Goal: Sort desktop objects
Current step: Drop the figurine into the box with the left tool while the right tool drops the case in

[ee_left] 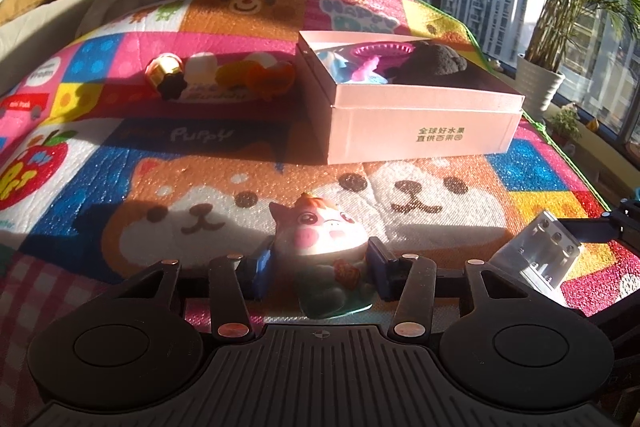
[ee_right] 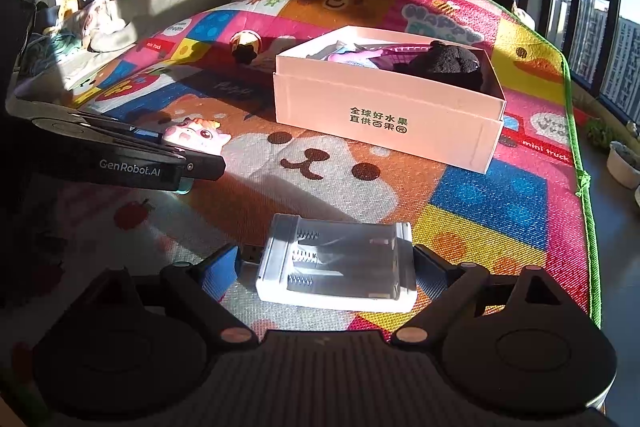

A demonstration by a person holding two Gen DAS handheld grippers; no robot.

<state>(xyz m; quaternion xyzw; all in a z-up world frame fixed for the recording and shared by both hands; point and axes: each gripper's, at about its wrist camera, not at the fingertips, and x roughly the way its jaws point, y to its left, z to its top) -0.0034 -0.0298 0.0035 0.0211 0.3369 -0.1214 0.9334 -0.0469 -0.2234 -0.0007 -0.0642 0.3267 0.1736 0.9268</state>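
Landmark: pink box [ee_left: 424, 115] on the colourful play mat [ee_left: 200, 155].

Left of the box, at its far corner – a cluster of small toys [ee_left: 216, 75], gold-and-black one [ee_left: 166, 77] leftmost, orange ones nearest the box wall. All sat on the mat, apart from both grippers.

In front of the box, nearer the camera – cat figurine [ee_left: 324, 255], upright, face toward the box. Left gripper [ee_left: 320, 267] was clamped on it: blue pads [ee_left: 262, 269] pressed against both flanks of the figurine. In the right wrist view the same gripper [ee_right: 188, 157] came in from the left of the box, figurine [ee_right: 198, 137] head poking out above it.

Inside the box: pink ribbed item [ee_left: 378, 51], light-blue and pink toy [ee_left: 360, 71], dark fuzzy plush [ee_left: 436, 67] at the right end.

Front-right of the box – clear plastic battery holder [ee_right: 340, 267], flat on the mat. Right gripper [ee_right: 332, 271] stood spread wide around it; left pad [ee_right: 222, 269] clearly off it with a dark connector [ee_right: 252, 254] in the gap, right side close – contact there I couldn't tell.
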